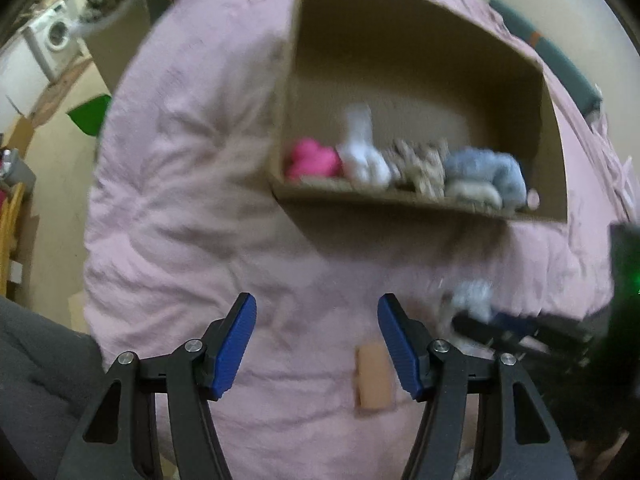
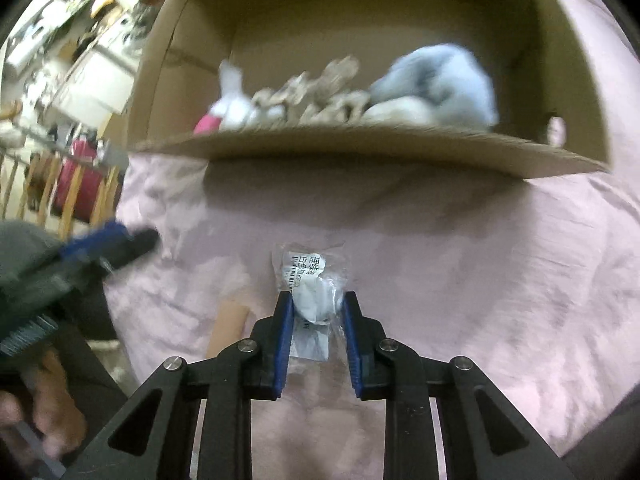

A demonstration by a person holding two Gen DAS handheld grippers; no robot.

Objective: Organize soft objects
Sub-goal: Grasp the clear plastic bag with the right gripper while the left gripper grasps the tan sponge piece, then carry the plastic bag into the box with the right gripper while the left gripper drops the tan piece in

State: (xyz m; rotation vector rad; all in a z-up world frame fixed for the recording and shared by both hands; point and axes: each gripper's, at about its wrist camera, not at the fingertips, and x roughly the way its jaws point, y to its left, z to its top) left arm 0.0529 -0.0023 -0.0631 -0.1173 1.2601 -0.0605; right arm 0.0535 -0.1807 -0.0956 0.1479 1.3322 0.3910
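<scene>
An open cardboard box (image 1: 400,200) (image 2: 360,148) lies on a pink blanket (image 1: 180,200). Along its near wall sit a pink soft item (image 1: 312,158), a white one (image 1: 362,156), a patterned beige one (image 1: 420,166) and a blue-grey one (image 1: 484,168). My left gripper (image 1: 316,340) hangs open over bare blanket in front of the box, with nothing between its fingers. My right gripper (image 2: 316,308) is shut on a white soft item in a clear labelled bag (image 2: 316,288), just above the blanket. In the left wrist view that gripper and bag (image 1: 472,300) show blurred at the right.
A small tan strip (image 1: 374,380) (image 2: 228,328) lies on the blanket near both grippers. A hand (image 2: 52,408) holds the left gripper at the lower left. Beyond the blanket's left edge are a wooden rail (image 2: 76,184), a washing machine (image 1: 52,36) and a green object (image 1: 90,114).
</scene>
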